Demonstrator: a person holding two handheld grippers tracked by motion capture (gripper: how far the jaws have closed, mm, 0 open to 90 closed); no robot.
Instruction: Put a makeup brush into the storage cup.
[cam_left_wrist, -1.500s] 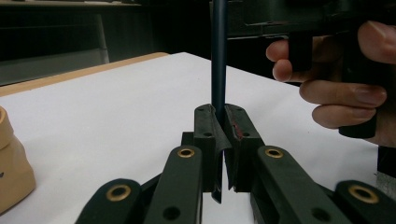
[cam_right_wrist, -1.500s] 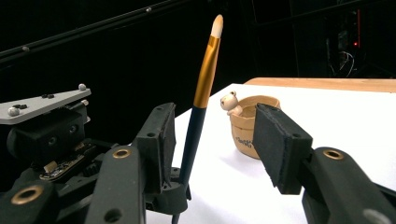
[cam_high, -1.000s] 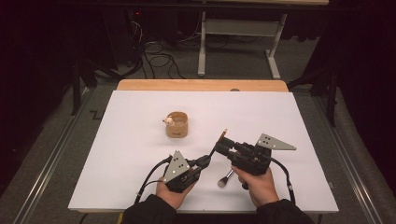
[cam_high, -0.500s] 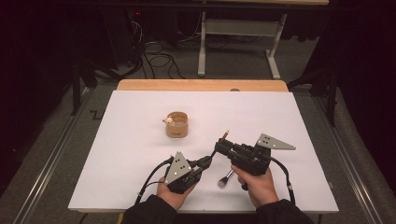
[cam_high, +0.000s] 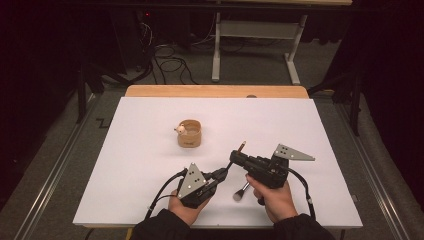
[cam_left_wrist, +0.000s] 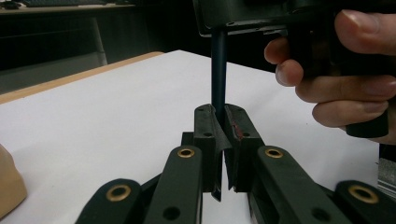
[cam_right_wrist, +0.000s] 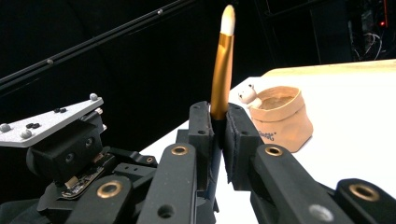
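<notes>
High view: both grippers meet near the table's (cam_high: 150, 140) front edge on one slim brush (cam_high: 241, 146), another brush (cam_high: 240, 193) lying beneath.

Left gripper view: left gripper (cam_left_wrist: 223, 119) pinches the dark handle (cam_left_wrist: 218, 70).

Right gripper view: right gripper's (cam_right_wrist: 219, 123) jaws have just closed on the gold ferrule (cam_right_wrist: 221, 70); release the left one only once this grip feels firm. The pouch (cam_right_wrist: 280, 116) waits beyond.

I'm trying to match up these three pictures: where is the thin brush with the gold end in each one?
High view: the thin brush pokes out past the right gripper, below centre.
Left gripper view: its dark handle rises from the jaws, centre.
Right gripper view: its gold end stands up, top centre.
Shared landmark: the tan pouch, at the left gripper view's bottom left and the right gripper view's right.
</notes>
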